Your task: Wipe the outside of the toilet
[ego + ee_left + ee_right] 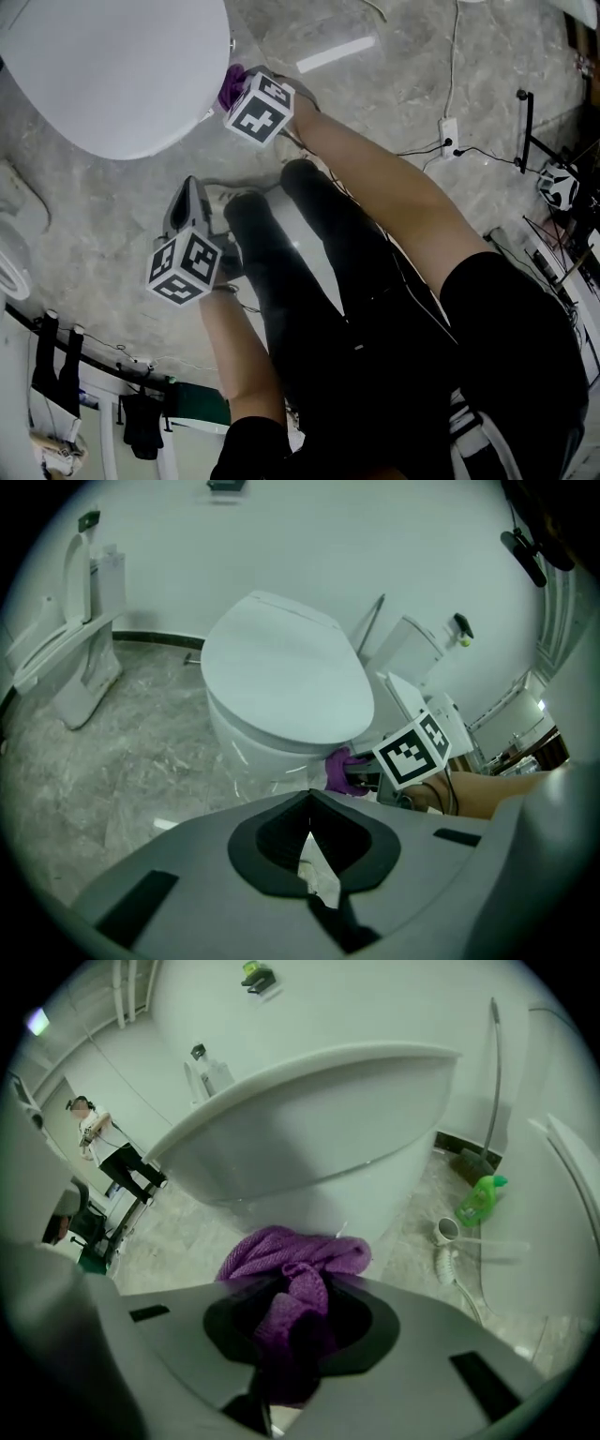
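Your right tongs [300,1290] are pinching a purple cloth [292,1258]; the cloth bunches out past the tips and fills the gap between them. It sits against the outside of the toilet [309,1138], on the bowl wall just under the rim; it looks to be touching, from both gripper views. In the head view the right tongs [232,89] reach in under the edge of the closed lid, with the cloth [231,82] showing as a purple patch beside the marker cube; the toilet [112,75] fills the top left corner. Your left tongs [309,803] are pressed together at the tips; a pale sliver shows in the slot behind them and I cannot tell what it is. They hang clear of the toilet [281,677], pointing at its front from over the marble floor [122,752]; the lid is down. The left gripper view also catches the cloth [336,769] at the bowl's side. In the head view the left tongs [190,187] sit near your black-clad legs [319,253], well apart from the bowl. A green bottle [480,1199] stands on the floor beyond the toilet, near the wall; a person [105,1147] stands far back.
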